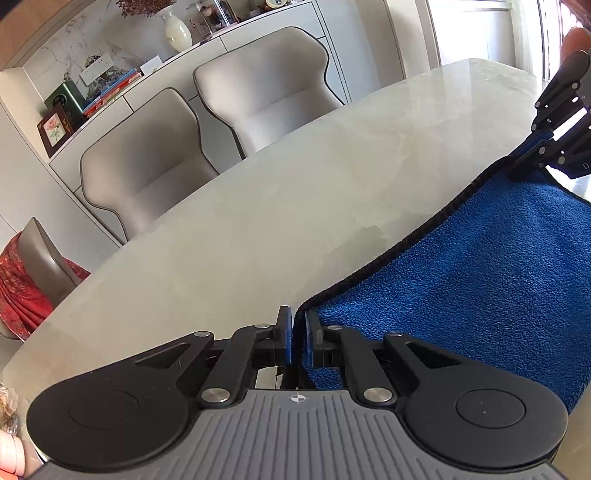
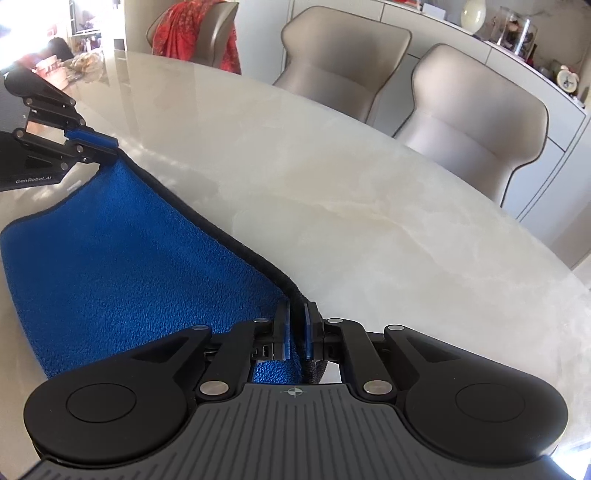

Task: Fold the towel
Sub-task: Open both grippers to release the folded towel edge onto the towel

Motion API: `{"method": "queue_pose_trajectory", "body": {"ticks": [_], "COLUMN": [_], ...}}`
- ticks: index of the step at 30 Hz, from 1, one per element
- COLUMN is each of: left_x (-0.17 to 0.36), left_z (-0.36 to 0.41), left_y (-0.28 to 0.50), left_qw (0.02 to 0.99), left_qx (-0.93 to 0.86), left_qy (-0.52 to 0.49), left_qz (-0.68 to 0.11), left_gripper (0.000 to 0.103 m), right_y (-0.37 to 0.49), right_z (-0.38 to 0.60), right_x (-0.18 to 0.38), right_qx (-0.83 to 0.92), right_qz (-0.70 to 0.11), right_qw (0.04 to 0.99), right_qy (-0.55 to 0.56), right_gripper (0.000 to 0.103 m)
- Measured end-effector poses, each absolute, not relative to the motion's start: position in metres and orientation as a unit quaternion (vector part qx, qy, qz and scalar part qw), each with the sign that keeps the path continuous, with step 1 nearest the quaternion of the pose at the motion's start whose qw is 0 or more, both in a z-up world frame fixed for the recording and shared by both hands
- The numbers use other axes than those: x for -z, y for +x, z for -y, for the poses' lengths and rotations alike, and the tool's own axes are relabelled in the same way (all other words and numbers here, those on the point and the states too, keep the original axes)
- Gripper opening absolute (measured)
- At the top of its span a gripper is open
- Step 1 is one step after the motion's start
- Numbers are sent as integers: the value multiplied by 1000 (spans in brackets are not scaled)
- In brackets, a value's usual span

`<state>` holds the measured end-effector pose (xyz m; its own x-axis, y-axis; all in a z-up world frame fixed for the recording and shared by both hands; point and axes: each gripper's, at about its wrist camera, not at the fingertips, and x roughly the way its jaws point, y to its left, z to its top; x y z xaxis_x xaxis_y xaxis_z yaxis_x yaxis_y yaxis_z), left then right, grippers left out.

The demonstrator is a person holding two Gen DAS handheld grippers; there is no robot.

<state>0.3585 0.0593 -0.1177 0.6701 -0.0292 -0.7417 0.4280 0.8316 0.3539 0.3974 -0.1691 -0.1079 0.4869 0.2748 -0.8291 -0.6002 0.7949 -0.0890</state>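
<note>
Jaws of the left gripper (image 1: 297,339) pinch one corner of the towel (image 1: 480,280), a nubbly blue terry cloth with a black stitched hem, sagging in a curve over the glossy pale marble table (image 1: 295,184); the right gripper (image 1: 524,166) clamps the far corner. Right wrist view: right gripper (image 2: 295,332) jaws closed on the hem, towel (image 2: 110,277) hanging leftward to the left gripper (image 2: 107,147), two smooth beige shell chairs (image 2: 476,125) behind the table (image 2: 369,184).

Home dining rm, marble table (image 1: 280,177), upholstered chairs (image 1: 258,88), sideboard (image 1: 122,92) w/ vase (image 1: 177,31), books, framed pic
</note>
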Motion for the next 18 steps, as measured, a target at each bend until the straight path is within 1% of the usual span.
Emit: {"method": "queue_pose_trajectory", "body": {"ticks": [2, 4, 5, 6, 7, 10, 11, 12, 13, 15, 17, 18], "left_x": [122, 123, 121, 117, 112, 98, 94, 91, 87, 83, 80, 81], "left_z": [-59, -59, -59, -61, -62, -61, -59, -58, -56, -54, -51, -49], "left_y": [357, 354, 353, 350, 348, 335, 329, 323, 315, 301, 288, 281], "left_qw": [873, 871, 872, 875, 877, 882, 883, 884, 885, 890, 892, 890], "left_qx": [128, 124, 123, 122, 120, 113, 108, 101, 95, 87, 85, 84], "left_qy": [266, 274, 274, 272, 270, 268, 267, 265, 261, 245, 227, 217], "left_qz": [-389, -388, -386, -382, -380, -372, -371, -372, -373, -375, -382, -392], "left_gripper": [10, 10, 12, 14, 14, 22, 26, 33, 36, 51, 54, 54], "right_y": [397, 394, 391, 386, 383, 370, 364, 356, 346, 333, 319, 311], "right_z": [166, 163, 162, 162, 163, 170, 171, 172, 170, 163, 160, 157], "right_x": [110, 110, 107, 103, 99, 81, 75, 69, 64, 61, 58, 57], "right_qx": [-257, -251, -244, -234, -230, -225, -225, -226, -229, -236, -246, -253], "right_qz": [-441, -437, -430, -417, -410, -399, -401, -403, -408, -412, -416, -422], "right_qw": [839, 840, 842, 847, 850, 859, 860, 860, 859, 856, 852, 850], "right_qy": [-190, -201, -215, -231, -238, -230, -222, -214, -209, -206, -199, -189], "right_gripper": [11, 20, 28, 30, 30, 30, 30, 30, 30, 30, 30, 30]}}
